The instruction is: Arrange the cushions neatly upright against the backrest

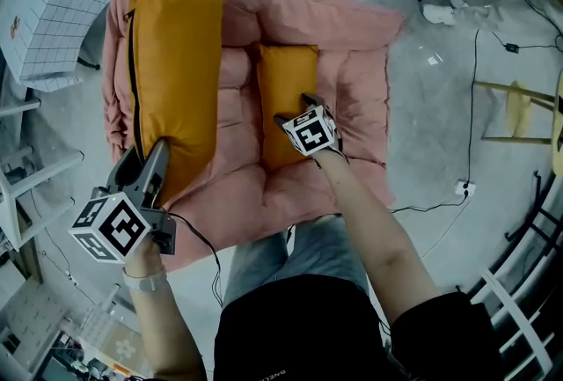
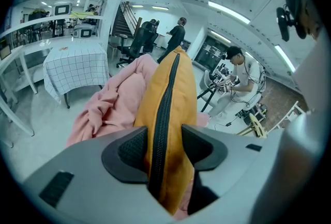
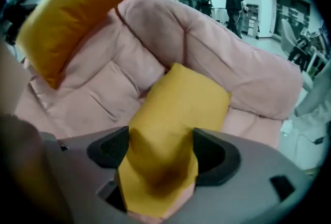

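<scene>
A large orange cushion [image 1: 176, 62] stands on edge along the left arm of the pink sofa [image 1: 361, 80]. My left gripper [image 1: 149, 155] is shut on its near end, and the left gripper view shows the zipper seam of this cushion [image 2: 165, 88] pinched between the pads at my left gripper [image 2: 164, 153]. A small orange cushion [image 1: 286, 98] lies flat on the seat with its far end at the backrest. My right gripper [image 1: 310, 106] is at its near end. In the right gripper view the small cushion [image 3: 176, 114] fills the gap of the wide-open right gripper [image 3: 160, 153].
A table with a checked cloth [image 1: 53, 10] stands left of the sofa, with white chairs [image 1: 26, 186] nearer. Cables [image 1: 471, 106] and a wooden frame [image 1: 519, 111] lie on the floor to the right. People [image 2: 235, 78] work in the background.
</scene>
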Available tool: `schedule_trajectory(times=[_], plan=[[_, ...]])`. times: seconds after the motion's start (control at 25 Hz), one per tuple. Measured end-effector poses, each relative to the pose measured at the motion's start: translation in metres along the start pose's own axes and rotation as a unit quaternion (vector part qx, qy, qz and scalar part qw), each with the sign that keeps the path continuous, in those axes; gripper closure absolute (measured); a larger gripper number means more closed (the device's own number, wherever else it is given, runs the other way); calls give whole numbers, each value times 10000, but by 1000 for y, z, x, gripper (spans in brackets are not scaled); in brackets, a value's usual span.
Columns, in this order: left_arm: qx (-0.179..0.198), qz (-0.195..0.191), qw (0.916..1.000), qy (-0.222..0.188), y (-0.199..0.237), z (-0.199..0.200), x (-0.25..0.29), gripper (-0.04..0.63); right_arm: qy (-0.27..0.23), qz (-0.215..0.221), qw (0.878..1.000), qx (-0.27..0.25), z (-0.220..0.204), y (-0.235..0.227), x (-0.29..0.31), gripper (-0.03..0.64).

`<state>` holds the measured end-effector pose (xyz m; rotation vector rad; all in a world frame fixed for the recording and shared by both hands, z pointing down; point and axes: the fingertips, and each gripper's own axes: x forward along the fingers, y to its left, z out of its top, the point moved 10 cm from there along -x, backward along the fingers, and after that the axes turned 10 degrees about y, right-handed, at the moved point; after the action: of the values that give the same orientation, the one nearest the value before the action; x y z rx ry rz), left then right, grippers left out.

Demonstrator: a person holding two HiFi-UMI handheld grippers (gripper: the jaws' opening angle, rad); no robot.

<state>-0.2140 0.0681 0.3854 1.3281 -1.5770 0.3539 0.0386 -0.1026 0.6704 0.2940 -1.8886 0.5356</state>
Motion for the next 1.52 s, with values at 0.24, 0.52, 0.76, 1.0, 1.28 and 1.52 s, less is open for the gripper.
schedule_trajectory(times=[0.24,0.52,0.76,1.0,1.28,1.52], plan=[[-9,1,10000,16,0,0,3,383,534,-166,9982,225,1,-24,27,241],[-50,-21,10000,29,2,1,7,383,557,-151,9981,231,1,-28,40,249],[31,-23,10000,34,3,-6,6,383,136,374,9964,747,-11,-27,7,244],[182,-141,9997,43,-3,-7,5,383,-1212,1166,9709,1706,15,-18,-74,242],[431,-462,9978,178,-21,-19,-2,388,-3149,2295,8864,2500,79,15,-193,187],[903,-552,9933,475,-37,-51,-13,396,-3144,2648,8666,2830,111,46,-218,141]])
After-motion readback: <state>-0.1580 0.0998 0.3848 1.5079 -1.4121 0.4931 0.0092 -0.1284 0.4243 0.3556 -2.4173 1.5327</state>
